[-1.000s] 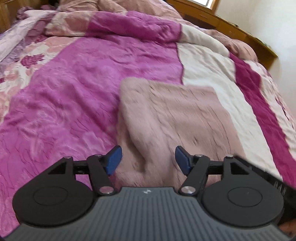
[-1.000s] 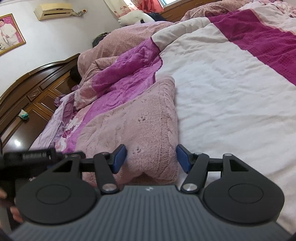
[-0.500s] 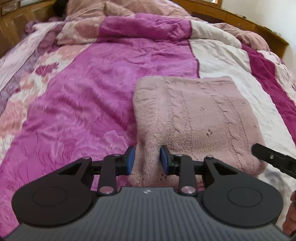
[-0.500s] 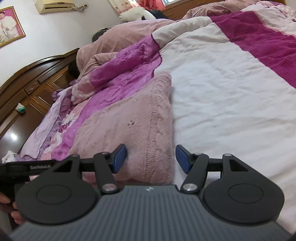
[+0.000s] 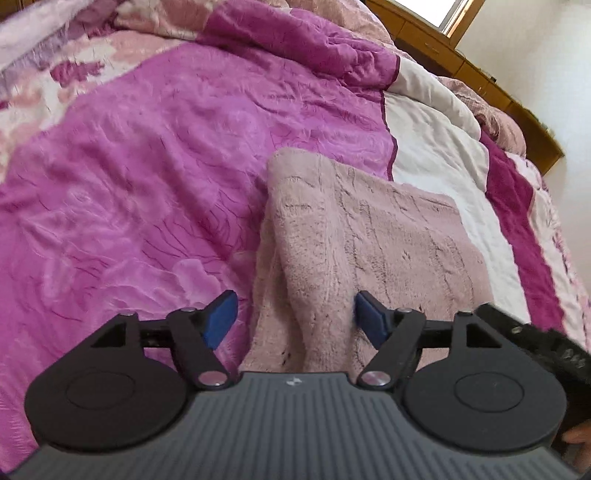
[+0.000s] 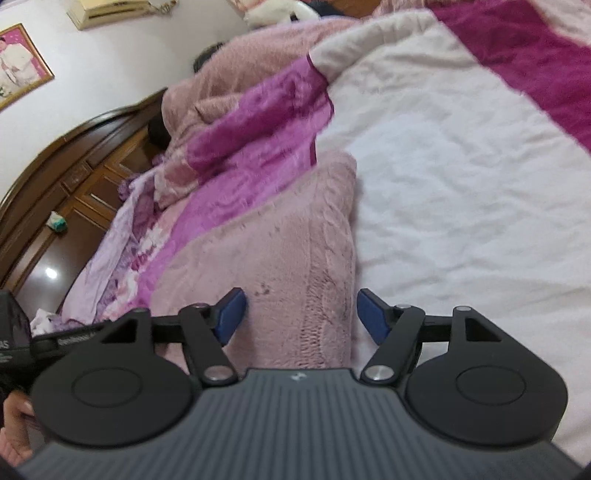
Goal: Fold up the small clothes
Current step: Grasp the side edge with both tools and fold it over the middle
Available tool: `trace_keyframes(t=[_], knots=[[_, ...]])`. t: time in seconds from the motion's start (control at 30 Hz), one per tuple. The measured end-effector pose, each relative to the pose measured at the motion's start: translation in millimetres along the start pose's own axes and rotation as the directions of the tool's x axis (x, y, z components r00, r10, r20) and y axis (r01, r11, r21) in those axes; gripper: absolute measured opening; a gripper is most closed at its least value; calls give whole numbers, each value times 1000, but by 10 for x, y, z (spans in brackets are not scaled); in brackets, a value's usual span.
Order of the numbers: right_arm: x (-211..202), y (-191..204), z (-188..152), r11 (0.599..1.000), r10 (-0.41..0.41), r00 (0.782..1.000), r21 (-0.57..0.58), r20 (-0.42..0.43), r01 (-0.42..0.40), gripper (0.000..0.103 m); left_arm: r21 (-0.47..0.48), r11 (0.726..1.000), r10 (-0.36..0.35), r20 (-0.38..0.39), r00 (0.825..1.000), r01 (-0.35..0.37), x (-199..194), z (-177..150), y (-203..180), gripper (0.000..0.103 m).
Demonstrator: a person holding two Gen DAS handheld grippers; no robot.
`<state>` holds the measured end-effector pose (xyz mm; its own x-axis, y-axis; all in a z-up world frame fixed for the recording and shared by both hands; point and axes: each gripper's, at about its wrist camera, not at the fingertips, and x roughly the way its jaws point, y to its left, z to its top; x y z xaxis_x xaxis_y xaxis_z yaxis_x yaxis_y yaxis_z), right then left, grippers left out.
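Pink knit sweater [image 5: 373, 236] released on the quilt [image 5: 147, 155].
Left gripper [image 5: 291, 319] has been reopened from its pinch; right gripper [image 6: 301, 315] is kept spread, so this fold is judged done.

We see a bed [image 5: 147, 184] under a magenta, white and pink quilt, a dark carved wooden headboard [image 6: 55, 155], white walls [image 6: 122, 66] bearing a framed portrait [image 6: 18, 62] and an air conditioner [image 6: 118, 11], and a bright window [image 5: 458, 14].
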<state>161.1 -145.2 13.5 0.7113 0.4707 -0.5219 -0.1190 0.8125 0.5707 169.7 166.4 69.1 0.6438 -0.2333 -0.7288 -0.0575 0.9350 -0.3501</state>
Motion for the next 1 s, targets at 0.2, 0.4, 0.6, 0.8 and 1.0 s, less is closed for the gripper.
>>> trace_keyframes(t=[0.2,0.4,0.6,0.8,1.0], knots=[[197,-69,-46,996,67,997,57,-49,-64,73,-94,988,-124,-45,991,120,197,11,93,79],[210,-11,-11,995,86,995,48,-51,-83,58,-86,982,-169,-29,985,166,271,-36,30,60],[-33,156,84,993,111,994,45,-16,-111,48,-64,978,-200,4,980,200,36,-32,-60,44],[-491,298,176,994,111,994,29,-25,-110,47,-109,959,-264,2,964,263,-311,-146,-195,44],[-1093,146,96,992,108,993,74,-50,-104,47,-119,937,-333,-33,942,328,-628,-448,-445,44]])
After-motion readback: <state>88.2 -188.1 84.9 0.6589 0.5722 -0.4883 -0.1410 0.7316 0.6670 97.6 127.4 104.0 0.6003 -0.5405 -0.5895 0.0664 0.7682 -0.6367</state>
